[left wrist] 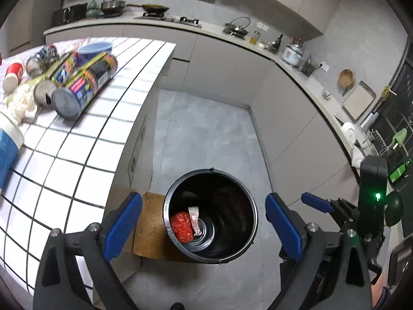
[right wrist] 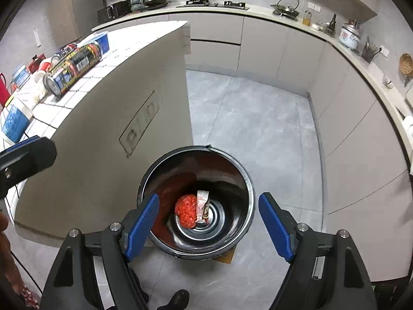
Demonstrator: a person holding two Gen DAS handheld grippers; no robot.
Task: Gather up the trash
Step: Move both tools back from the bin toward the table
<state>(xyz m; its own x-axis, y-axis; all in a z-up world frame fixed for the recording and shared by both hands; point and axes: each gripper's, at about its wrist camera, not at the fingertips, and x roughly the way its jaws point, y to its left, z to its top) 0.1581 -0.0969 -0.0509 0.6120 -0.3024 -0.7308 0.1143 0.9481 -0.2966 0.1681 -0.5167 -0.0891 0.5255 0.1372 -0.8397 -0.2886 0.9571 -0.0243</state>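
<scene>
A black bin (left wrist: 233,180) stands on the floor on a wooden board (left wrist: 151,224); it also shows in the right wrist view (right wrist: 240,178). Inside lie a crumpled red wrapper (left wrist: 182,224) (right wrist: 185,213) and a small sachet (left wrist: 195,218) (right wrist: 202,205). My left gripper (left wrist: 204,228) is open and empty above the bin. My right gripper (right wrist: 209,226) is open and empty above the bin too; it shows at the right of the left wrist view (left wrist: 317,202). On the tiled counter (left wrist: 64,155) lie several tube cans (left wrist: 85,87) (right wrist: 74,67), a red cup (left wrist: 14,73) and crumpled white tissue (left wrist: 23,103).
A blue-and-white tub (left wrist: 7,149) (right wrist: 15,121) stands near the counter's edge. A blue bowl (left wrist: 95,49) sits behind the cans. The counter's grey side panel (right wrist: 124,118) stands just left of the bin. Grey cabinets (left wrist: 296,129) and a cluttered worktop (left wrist: 309,64) run along the back and right.
</scene>
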